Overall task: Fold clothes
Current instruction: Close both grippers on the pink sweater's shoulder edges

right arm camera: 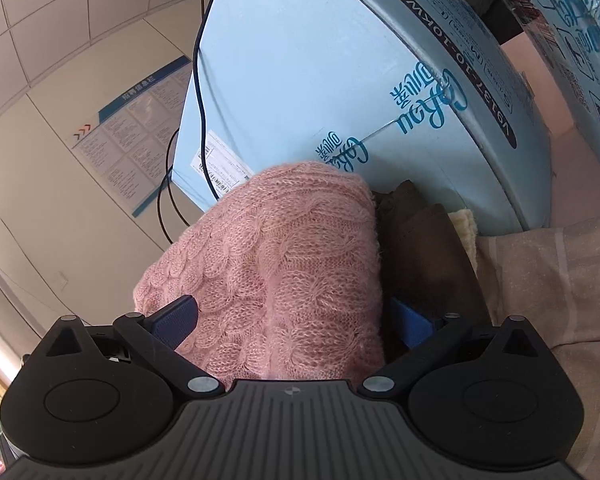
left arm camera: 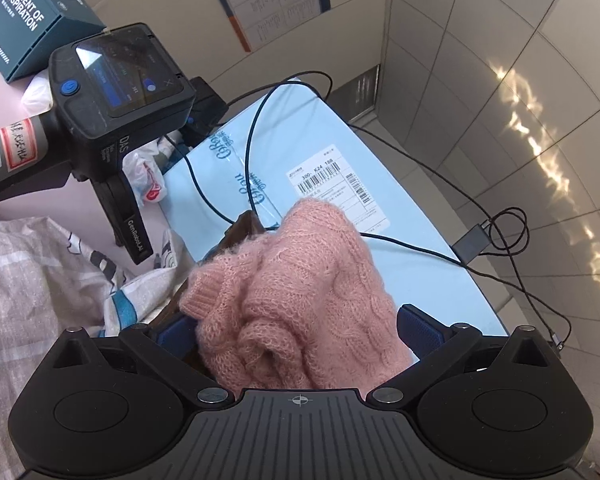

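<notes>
A pink cable-knit sweater (left arm camera: 300,300) is bunched up between the blue pads of my left gripper (left arm camera: 296,328), whose jaws stand wide apart around it. The same sweater (right arm camera: 276,264) also fills the gap of my right gripper (right arm camera: 292,316), jaws wide apart on either side. A dark brown garment (right arm camera: 424,256) and a cream knit (right arm camera: 466,224) lie under and beside the sweater. The right gripper's body and screen (left arm camera: 128,76) show at the upper left of the left wrist view.
A large light-blue cardboard box (left arm camera: 320,160) with a shipping label and black cables (left arm camera: 260,128) lies just behind the clothes; it also shows in the right wrist view (right arm camera: 300,80). Checked bedding (left arm camera: 24,288) at left, a teal box (left arm camera: 32,20), tiled floor (left arm camera: 500,80).
</notes>
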Tool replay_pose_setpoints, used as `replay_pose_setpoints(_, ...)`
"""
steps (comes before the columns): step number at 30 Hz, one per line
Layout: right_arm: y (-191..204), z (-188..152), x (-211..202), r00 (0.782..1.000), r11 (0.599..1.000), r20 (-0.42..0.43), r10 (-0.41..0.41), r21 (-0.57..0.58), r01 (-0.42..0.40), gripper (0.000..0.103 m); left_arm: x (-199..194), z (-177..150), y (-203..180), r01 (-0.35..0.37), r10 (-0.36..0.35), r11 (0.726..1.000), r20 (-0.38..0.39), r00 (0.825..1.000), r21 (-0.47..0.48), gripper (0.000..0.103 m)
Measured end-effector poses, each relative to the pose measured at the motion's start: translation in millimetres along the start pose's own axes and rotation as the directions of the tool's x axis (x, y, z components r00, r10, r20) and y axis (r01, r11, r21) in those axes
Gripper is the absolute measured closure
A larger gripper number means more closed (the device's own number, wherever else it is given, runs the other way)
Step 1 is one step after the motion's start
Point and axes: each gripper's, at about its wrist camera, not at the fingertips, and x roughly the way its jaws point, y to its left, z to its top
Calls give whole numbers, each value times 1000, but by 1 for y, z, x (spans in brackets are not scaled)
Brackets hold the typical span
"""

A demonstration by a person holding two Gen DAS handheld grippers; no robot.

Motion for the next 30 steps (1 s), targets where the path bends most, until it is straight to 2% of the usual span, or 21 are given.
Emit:
replay_pose_setpoints(4,-1,-5,-4,1000,1000,19,-11,-7,11,6,12,-14,-13,-67,63,994,42,997,89,0)
replay_pose_setpoints(6,-1,-8,-5,999,999,28,-33,-24,34,14,14,-23,-22,-97,87,981,66,994,165,2)
replay_pose_setpoints(7,0,-10,-5,999,998,30,-46,-43,47,22,13,-27,-25,-117,104,970,72,992,211,4)
replay_pose_setpoints(8,0,-11,-4,998,996,30,-59,-64,61,31,11,-31,-29,-137,121,957,79,990,257,12)
replay_pose_setpoints(9,0,-13,-5,997,994,32,-67,-86,69,34,10,-35,-32,-157,137,940,86,987,301,20)
replay_pose_setpoints(10,0,-15,-6,997,992,34,-68,-102,71,37,7,-37,-32,-157,137,936,86,987,315,24)
replay_pose_setpoints(14,-2,-18,-9,997,990,37,-61,-128,65,48,-6,-41,-31,-141,118,924,86,989,354,49)
replay_pose_setpoints(18,-4,-19,-13,998,990,47,-52,-132,58,55,-16,-47,-40,-127,87,899,113,990,419,59)
replay_pose_setpoints(22,-6,-22,-17,997,988,60,-37,-146,46,62,-21,-50,-47,-122,66,877,135,989,464,62)
replay_pose_setpoints(30,3,-19,-29,994,986,96,44,-166,-27,71,-32,-48,-54,-130,42,866,189,981,482,62)
